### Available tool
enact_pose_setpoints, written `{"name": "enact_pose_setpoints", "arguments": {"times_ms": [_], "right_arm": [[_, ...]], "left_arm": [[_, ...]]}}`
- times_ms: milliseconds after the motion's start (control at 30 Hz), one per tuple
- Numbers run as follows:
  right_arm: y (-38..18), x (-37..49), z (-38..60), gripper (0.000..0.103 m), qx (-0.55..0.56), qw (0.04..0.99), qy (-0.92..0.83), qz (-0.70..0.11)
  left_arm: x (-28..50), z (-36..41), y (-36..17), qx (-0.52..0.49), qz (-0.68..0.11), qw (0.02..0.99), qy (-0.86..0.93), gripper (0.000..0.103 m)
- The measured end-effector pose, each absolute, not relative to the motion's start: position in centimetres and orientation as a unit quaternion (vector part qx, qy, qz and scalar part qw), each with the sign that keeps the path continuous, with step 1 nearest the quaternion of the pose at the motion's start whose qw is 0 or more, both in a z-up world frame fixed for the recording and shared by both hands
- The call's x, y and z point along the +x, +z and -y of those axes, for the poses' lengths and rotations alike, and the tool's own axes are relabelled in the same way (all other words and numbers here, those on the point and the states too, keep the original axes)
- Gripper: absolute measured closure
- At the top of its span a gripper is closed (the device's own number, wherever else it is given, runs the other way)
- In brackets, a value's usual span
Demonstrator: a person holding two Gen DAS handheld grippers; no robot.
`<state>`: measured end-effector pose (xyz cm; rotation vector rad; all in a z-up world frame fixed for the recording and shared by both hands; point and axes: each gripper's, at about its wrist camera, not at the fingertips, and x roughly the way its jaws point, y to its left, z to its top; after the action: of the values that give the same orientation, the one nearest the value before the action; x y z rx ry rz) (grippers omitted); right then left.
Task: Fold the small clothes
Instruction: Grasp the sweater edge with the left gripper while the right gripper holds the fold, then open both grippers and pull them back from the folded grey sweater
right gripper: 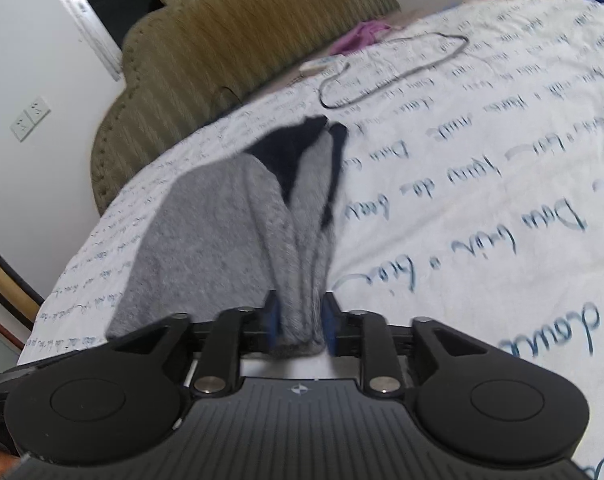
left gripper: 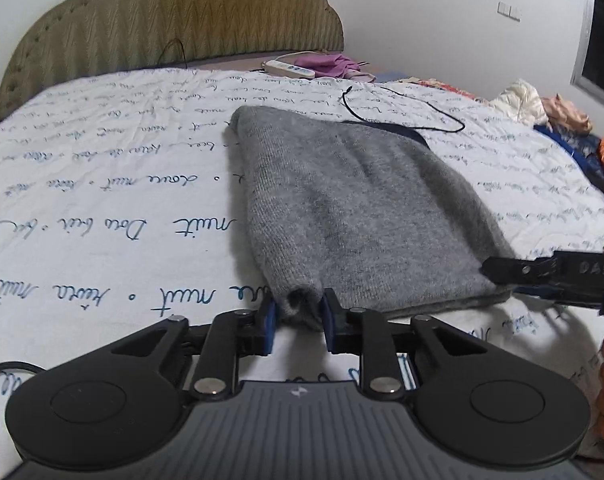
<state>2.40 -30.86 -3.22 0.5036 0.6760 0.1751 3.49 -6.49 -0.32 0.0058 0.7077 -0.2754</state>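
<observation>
On script-printed bedsheet [left gripper: 102,160]: grey garment [left gripper: 353,208].

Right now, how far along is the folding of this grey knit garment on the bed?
Partly done: the grey garment already lies doubled into a compact shape on the bedsheet. In hand: left gripper and right gripper each have a near corner bunched between their pads. Left: another fold and smoothing, probably.

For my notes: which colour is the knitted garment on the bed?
Grey knitted garment with dark navy trim, clearest in the left wrist view.
</observation>
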Motion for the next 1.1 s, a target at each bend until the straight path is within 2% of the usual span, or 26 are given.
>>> {"name": "enact_pose_setpoints", "arguments": {"times_ms": [433,567,633,700,767,933,1100], "right_arm": [[-2.9,-0.2,29.0,0.047,0.195,0.92,0.087,-0.328],[-2.6,-0.7,27.7,0.038,0.158,0.927,0.089,-0.327],[-2.6,-1.0,27.1,0.037,0.139,0.931,0.087,-0.326],[-2.6,-1.2,26.6,0.036,0.12,0.934,0.085,-0.326],[-2.6,-1.4,26.1,0.034,0.105,0.936,0.083,-0.324],[-2.7,-1.7,25.3,0.029,0.075,0.941,0.08,-0.32],[-2.9,-2.0,24.6,0.015,0.045,0.946,0.072,-0.314]], "left_arm": [[1.4,6.4,-1.0,0.033,-0.333,0.937,-0.103,0.075],[1.0,6.0,-1.0,0.025,-0.331,0.938,-0.096,0.073],[0.7,5.8,-1.0,0.025,-0.329,0.939,-0.092,0.069],[0.4,5.8,-1.0,0.028,-0.325,0.941,-0.086,0.056],[0.1,5.7,-1.1,0.033,-0.321,0.943,-0.078,0.048],[-0.3,5.4,-1.2,0.032,-0.318,0.945,-0.071,0.046],[-0.4,5.3,-1.5,0.032,-0.312,0.948,-0.056,0.032]]}}
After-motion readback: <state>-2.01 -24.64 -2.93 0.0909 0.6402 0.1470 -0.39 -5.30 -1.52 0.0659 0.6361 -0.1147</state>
